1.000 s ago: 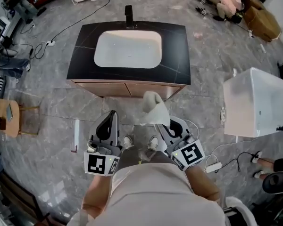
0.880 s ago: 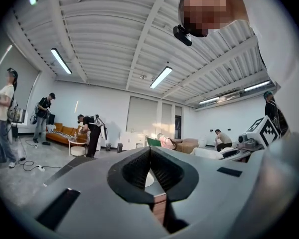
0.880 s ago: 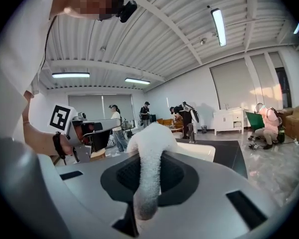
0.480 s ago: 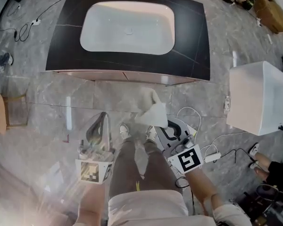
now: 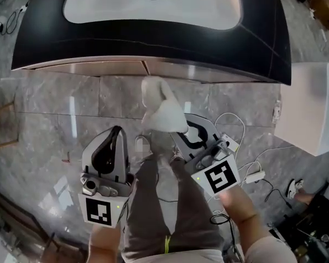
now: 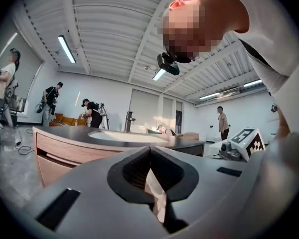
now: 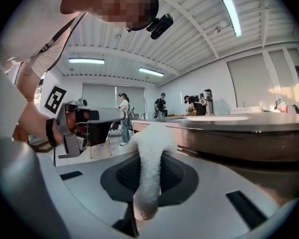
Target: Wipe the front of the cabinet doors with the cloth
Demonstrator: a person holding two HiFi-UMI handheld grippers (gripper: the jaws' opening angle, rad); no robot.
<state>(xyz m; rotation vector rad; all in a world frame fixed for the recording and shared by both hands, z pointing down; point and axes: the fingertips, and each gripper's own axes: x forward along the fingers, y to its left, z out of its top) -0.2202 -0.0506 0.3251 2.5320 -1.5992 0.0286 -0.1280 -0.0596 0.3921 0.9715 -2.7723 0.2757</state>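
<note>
A white cloth (image 5: 162,111) hangs bunched from my right gripper (image 5: 178,133), whose jaws are shut on it; in the right gripper view the cloth (image 7: 149,173) stands up between the jaws. The wooden cabinet doors (image 5: 98,67) show only as a thin strip under the black countertop (image 5: 263,48), just beyond the cloth. In the right gripper view the cabinet (image 7: 239,143) is close on the right. My left gripper (image 5: 116,131) is held low at the left, shut, with nothing seen in it. The left gripper view shows the cabinet front (image 6: 55,153) at the left.
A white basin (image 5: 153,4) is set in the countertop. A white box (image 5: 312,108) stands at the right, with cables (image 5: 236,141) and a power strip (image 5: 255,175) on the floor beside my right gripper. Several people stand in the background (image 6: 92,116).
The cabinet has come much closer and now fills the top of the head view. Both grippers keep their places in front of the body, the right still holding the cloth.
</note>
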